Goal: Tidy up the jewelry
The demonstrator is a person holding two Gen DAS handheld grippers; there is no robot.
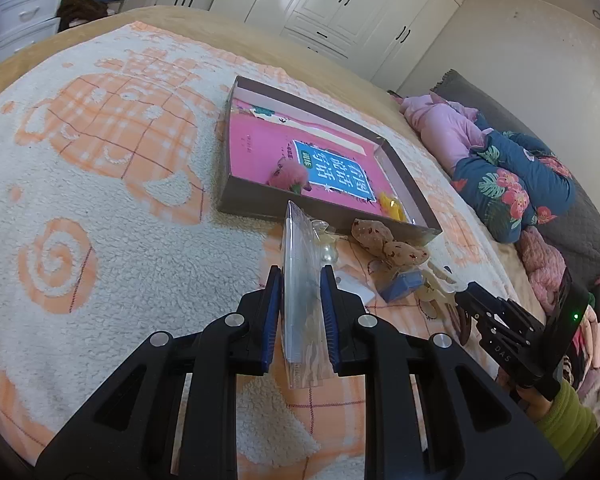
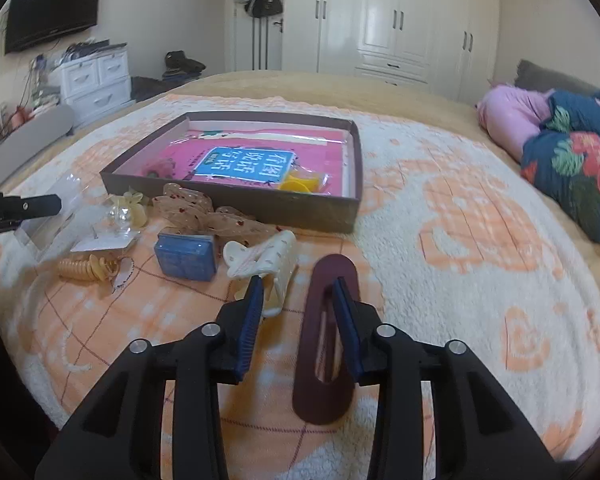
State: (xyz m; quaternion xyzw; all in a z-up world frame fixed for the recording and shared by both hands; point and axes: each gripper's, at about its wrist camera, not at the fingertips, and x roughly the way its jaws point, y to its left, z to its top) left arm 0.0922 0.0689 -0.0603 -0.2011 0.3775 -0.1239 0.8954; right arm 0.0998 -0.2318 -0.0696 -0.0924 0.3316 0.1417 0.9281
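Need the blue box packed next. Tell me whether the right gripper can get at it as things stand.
Probably yes. The right gripper is open and holds nothing, and the blue box lies uncovered ahead of it, to its left. The cream claw clip lies close beside the box and could get nudged.

Our left tool (image 1: 302, 276) & right tool (image 2: 298, 294): matte black plastic frames w/ round silver screws, ribbed blue pads (image 1: 274, 308) on the fingers. White "DAS" lettering, green LED on one body. We wear a yellow-green knit sleeve (image 1: 568, 420).
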